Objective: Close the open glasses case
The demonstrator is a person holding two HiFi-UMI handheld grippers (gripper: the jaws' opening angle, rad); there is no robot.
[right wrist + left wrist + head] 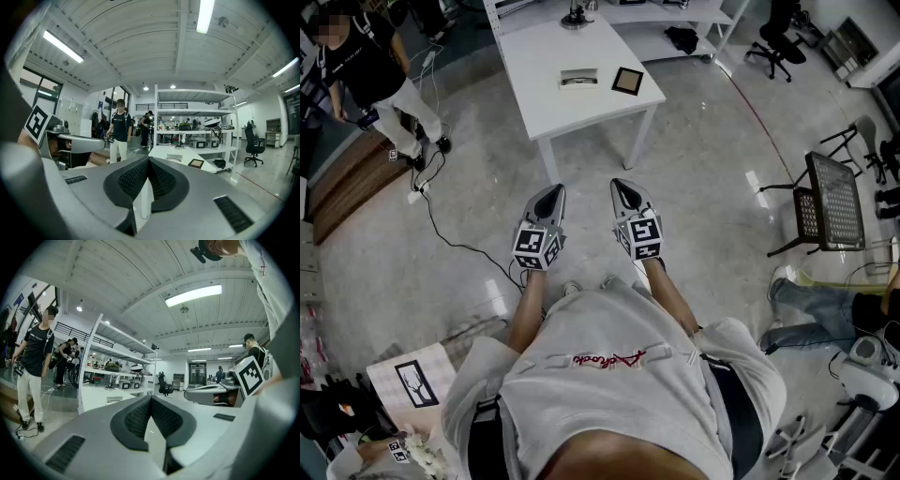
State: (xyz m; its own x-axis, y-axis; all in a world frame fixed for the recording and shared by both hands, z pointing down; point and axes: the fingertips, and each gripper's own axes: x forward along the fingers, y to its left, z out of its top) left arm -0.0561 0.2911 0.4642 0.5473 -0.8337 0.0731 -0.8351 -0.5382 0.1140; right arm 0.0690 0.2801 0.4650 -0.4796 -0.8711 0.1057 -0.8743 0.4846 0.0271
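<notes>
The left gripper (552,191) and right gripper (622,186) hang side by side, jaws pressed together at the tips, holding nothing. Well ahead, the glasses case (578,78) lies toward the white table's (546,105) near right corner, beside a dark frame (627,81).

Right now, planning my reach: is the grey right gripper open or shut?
Shut: the grey right gripper has its black ribbed pads touching at the tips, nothing between them.
</notes>
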